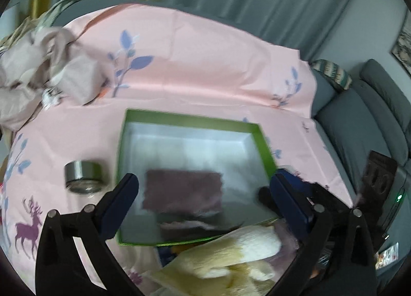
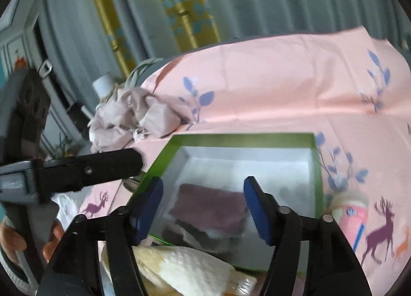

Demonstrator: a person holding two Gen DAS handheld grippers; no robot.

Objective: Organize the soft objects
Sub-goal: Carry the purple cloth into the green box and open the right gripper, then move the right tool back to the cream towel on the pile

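Observation:
A green-rimmed box (image 1: 190,118) (image 2: 244,138) with a white inside lies on the pink cloth. In it rests a folded dark maroon cloth (image 1: 183,190) (image 2: 213,208). A cream and yellow towel (image 1: 231,252) (image 2: 190,262) lies at the box's near edge, low between the arms of both grippers. My left gripper (image 1: 204,177) stands wide open over the near half of the box, its pads touching nothing. My right gripper (image 2: 203,181) is open above the maroon cloth, with nothing pressed between its blue pads. In the right wrist view, a hand (image 2: 51,239) holds the left gripper at the left.
A crumpled pale beige cloth (image 1: 38,72) (image 2: 133,116) lies at the far left of the pink deer-print cloth (image 1: 205,64). A round metal tin (image 1: 83,176) sits left of the box. A pink plush toy (image 2: 352,211) lies right of it. A grey sofa (image 1: 359,121) stands at the right.

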